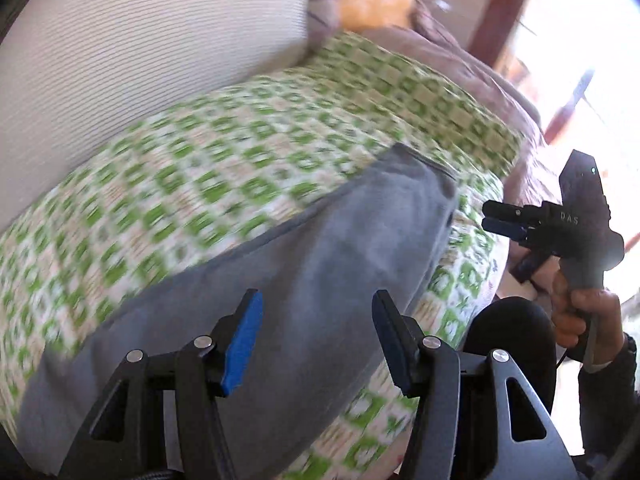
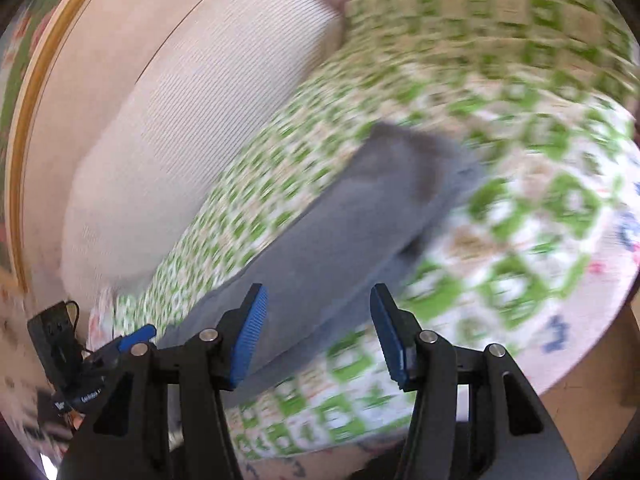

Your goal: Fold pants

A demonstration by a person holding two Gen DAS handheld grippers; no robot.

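pants (image 1: pixel 304 280) folded lengthwise on bed (image 1: pixel 200 184) | left gripper (image 1: pixel 316 340), right gripper (image 2: pixel 316 336): jaws apart, empty | we'd pinch both hem corners evenly, lower frame

Daylight floods in from a window (image 1: pixel 568 40) at the upper right of the left wrist view, blown out to white glare. Both views are bright, with soft shadows. Motion blur smears the green checked bedspread (image 1: pixel 248 128) and the grey pants (image 2: pixel 340 216), worst in the right wrist view. The gripper fingers (image 2: pixel 248 336) stay sharp. Fisheye bending curves every edge, and the corners go black.
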